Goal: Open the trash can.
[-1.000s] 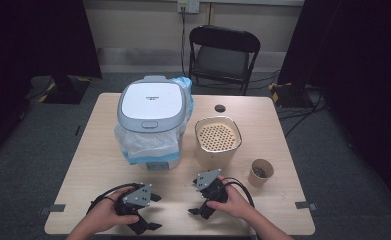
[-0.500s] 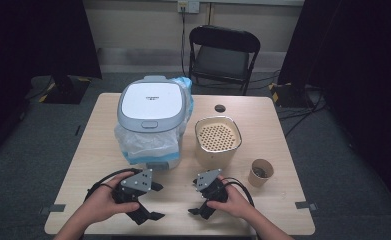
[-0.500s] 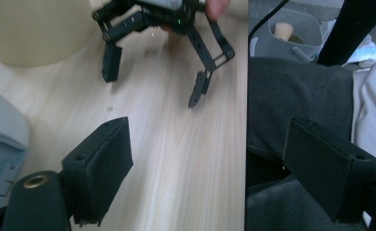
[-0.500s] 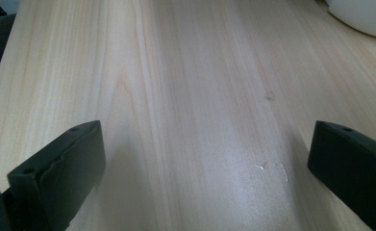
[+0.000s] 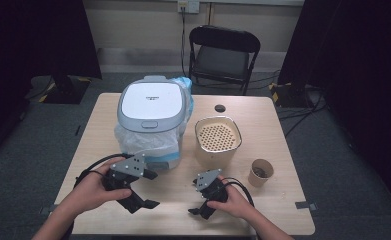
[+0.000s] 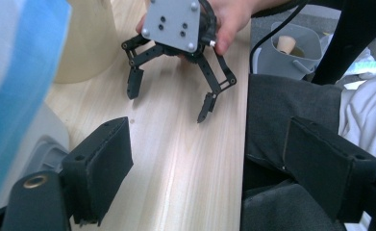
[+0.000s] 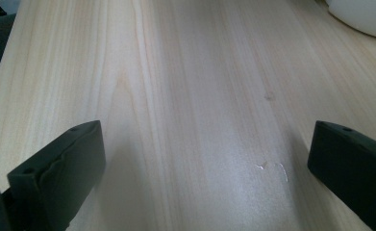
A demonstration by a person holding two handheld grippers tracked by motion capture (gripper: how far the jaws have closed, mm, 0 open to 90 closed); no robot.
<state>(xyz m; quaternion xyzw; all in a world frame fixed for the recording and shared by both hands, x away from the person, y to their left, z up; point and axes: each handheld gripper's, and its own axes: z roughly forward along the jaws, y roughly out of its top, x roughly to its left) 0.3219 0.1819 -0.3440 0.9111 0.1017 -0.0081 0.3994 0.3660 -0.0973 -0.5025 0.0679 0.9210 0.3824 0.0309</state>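
Note:
My left gripper point(image 5: 150, 190) is held in a hand above the near left of the wooden table point(image 5: 268, 125), just in front of a white-lidded bin point(image 5: 153, 105) lined with a plastic bag. In the left gripper view its jaws point(image 6: 214, 144) stand wide apart with nothing between them. My right gripper point(image 5: 195, 197) rests low over the near middle of the table, jaws pointing left, open and empty. It also appears in the left gripper view as the far gripper point(image 6: 169, 102). The right gripper view has its jaws point(image 7: 205, 144) spread over bare wood.
A beige perforated container point(image 5: 218, 137) stands right of the bin. A brown paper cup point(image 5: 259, 172) sits at the near right and a small black disc point(image 5: 220, 108) at the back. A folding chair point(image 5: 223, 50) stands behind the table.
The left hand has lifted its gripper off the table and brought it closer to the bin. The right hand and gripper have stayed where they were.

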